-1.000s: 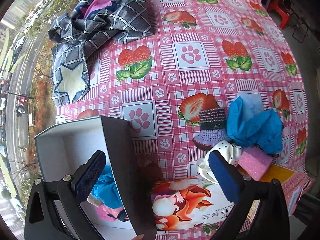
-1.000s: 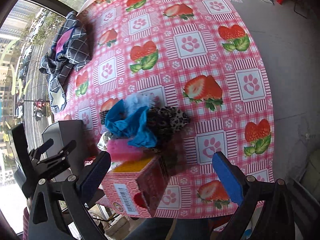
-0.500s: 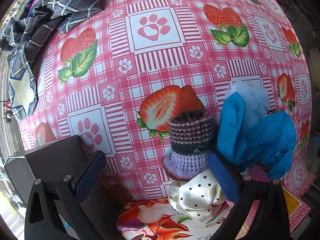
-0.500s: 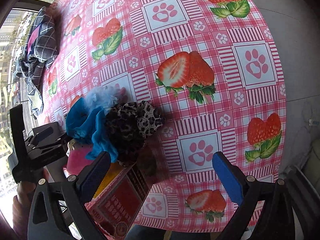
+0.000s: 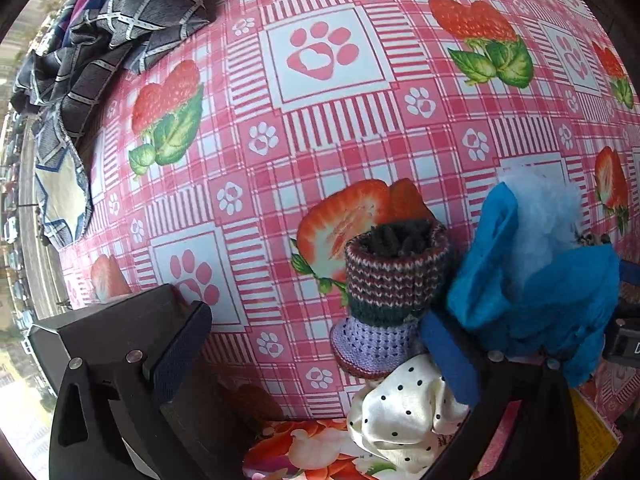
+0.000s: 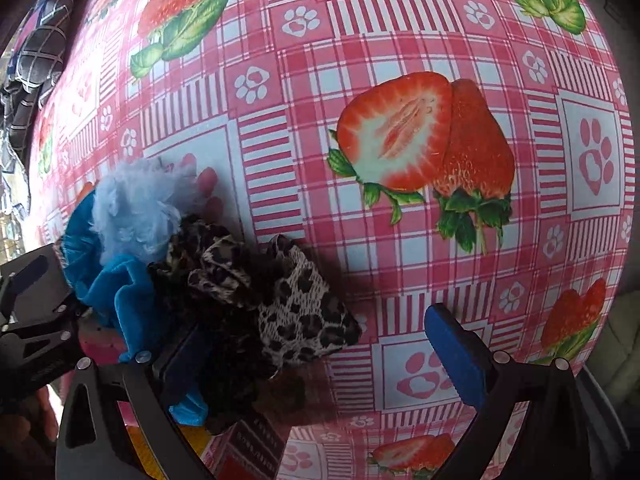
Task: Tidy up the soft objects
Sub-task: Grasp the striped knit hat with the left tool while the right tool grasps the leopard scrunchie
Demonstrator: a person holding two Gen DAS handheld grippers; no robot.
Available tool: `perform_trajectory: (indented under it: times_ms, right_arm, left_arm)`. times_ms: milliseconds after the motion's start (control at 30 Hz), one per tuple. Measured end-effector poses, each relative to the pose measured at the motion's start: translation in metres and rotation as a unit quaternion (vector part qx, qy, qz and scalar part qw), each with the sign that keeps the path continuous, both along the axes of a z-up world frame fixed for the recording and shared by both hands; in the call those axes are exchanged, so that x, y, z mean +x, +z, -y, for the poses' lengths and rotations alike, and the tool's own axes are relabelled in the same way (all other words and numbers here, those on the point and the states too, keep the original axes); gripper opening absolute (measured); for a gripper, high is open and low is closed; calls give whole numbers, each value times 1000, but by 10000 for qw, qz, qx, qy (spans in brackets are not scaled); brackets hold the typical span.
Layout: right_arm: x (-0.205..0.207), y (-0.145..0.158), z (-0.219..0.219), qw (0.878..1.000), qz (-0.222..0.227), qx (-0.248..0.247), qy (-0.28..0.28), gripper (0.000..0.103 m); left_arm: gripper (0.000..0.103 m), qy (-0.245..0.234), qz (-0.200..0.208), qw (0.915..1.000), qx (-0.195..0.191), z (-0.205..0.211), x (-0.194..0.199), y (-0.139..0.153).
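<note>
A striped knitted hat (image 5: 390, 292) stands on the strawberry tablecloth (image 5: 320, 128), between the fingers of my open left gripper (image 5: 316, 356). Below it lies a cream polka-dot scrunchie (image 5: 404, 416). To its right sit a blue velvet scrunchie (image 5: 536, 300) and pale blue fluff (image 5: 544, 208). In the right wrist view, a leopard-print scrunchie (image 6: 288, 308) lies against the blue velvet scrunchie (image 6: 116, 292) and the fluff (image 6: 136, 204). My right gripper (image 6: 320, 360) is open, its left finger under the leopard fabric. The left gripper's tool shows at the left edge (image 6: 36, 304).
A dark box (image 5: 104, 332) stands at lower left, behind my left finger. A floral tissue pack (image 5: 312, 452) lies at the bottom edge. A grey checked cloth (image 5: 100, 40) is bunched at the table's far left. A red carton (image 6: 256, 448) sits below the scrunchies.
Both grippers have come lower and closer to the pile. The knitted hat now sits between my left fingers; the leopard scrunchie fills more of the right view.
</note>
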State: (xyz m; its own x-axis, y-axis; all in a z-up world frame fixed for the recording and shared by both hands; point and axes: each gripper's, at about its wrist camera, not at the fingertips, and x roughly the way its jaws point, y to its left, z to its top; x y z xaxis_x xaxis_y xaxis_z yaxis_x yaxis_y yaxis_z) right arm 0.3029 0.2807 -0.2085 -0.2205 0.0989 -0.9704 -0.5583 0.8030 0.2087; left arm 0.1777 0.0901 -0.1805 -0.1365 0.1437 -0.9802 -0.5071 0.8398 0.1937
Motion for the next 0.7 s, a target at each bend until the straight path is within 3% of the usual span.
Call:
perform_trajectory:
  times_ms: [233,333,500,700]
  right_arm:
    - [24,-7,48,9958,647,-611,-214,102]
    - [44,-6,82,9918,822,-804,-563,102]
    - [58,7,126,9913,589,-122,-1171,102]
    - [36,14,111,9950,666,226,-716,102]
  left_arm:
    - [103,413,53,9987,279,-31,-3,12]
    - [103,472,194,9986,122,-37,-6,20]
    - [103,783,326,9960,-278,-42,-8,19]
    - [103,1227,560,9881,-743,-43,-18,10]
